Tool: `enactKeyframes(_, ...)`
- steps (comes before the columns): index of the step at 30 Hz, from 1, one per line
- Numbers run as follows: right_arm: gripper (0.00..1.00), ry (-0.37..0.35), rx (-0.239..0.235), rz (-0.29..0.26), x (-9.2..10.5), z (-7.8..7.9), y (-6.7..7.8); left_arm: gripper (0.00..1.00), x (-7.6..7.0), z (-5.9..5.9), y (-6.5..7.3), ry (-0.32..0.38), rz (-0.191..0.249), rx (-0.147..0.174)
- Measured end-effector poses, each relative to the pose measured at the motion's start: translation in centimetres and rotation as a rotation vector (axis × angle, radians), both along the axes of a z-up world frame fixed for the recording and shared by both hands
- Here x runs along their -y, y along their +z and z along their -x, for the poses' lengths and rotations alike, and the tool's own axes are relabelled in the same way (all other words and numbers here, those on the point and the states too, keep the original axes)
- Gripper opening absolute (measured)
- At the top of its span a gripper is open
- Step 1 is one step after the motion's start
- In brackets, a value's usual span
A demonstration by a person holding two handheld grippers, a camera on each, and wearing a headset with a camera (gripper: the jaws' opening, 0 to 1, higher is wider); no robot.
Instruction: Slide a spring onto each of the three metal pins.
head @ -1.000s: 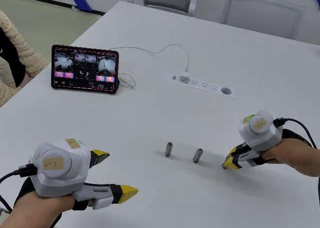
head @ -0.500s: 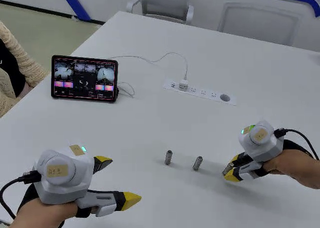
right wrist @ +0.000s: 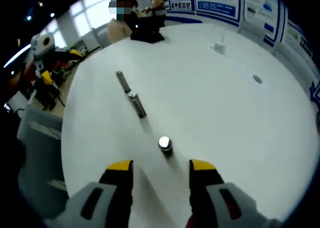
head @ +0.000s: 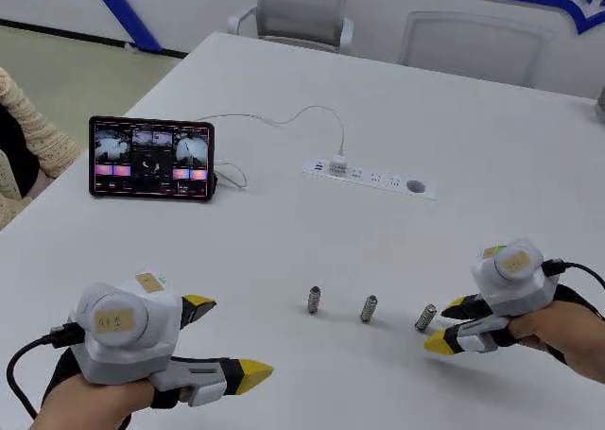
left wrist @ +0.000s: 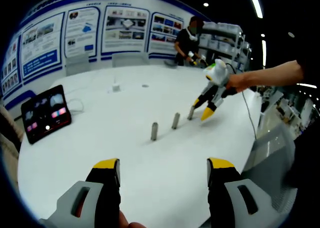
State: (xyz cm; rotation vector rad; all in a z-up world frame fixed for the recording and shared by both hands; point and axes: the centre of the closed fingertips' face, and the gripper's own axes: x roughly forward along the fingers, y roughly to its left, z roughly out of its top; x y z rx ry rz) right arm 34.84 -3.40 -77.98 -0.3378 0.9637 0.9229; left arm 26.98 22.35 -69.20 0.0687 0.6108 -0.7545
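Three spring-sleeved pins [head: 369,308] stand in a row at lower centre of the head view, long axes upright off the white table [head: 284,222]. At lower right, the right gripper [head: 444,324] sits with its jaws spread and empty just beside the rightmost pin [head: 426,318]. The left gripper [head: 230,340], likewise spread and empty, is at lower left.

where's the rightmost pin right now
The rightmost pin stands right of the middle pin in the head view, just ahead of the open right gripper.
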Motion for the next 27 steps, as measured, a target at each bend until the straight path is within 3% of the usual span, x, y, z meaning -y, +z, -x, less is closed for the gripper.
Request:
enactKeyframes(12, 0.52, -0.174, 0.027, -0.130, 0.7, 0.4, 1.0, 0.72, 0.6, -0.6, 0.2, -0.008, 0.006, 0.006)
enactKeyframes(16, 0.56, -0.233, 0.047, -0.179, 0.8, 0.4, 2.0, 0.72, 0.8, -0.8, 0.1, -0.013, 0.002, 0.004)
enactKeyframes(27, 0.63, -0.307, 0.073, -0.293, 0.9, 1.7, 3.0, 0.72, 1.5, -1.3, -0.2, -0.039, -0.008, 0.002)
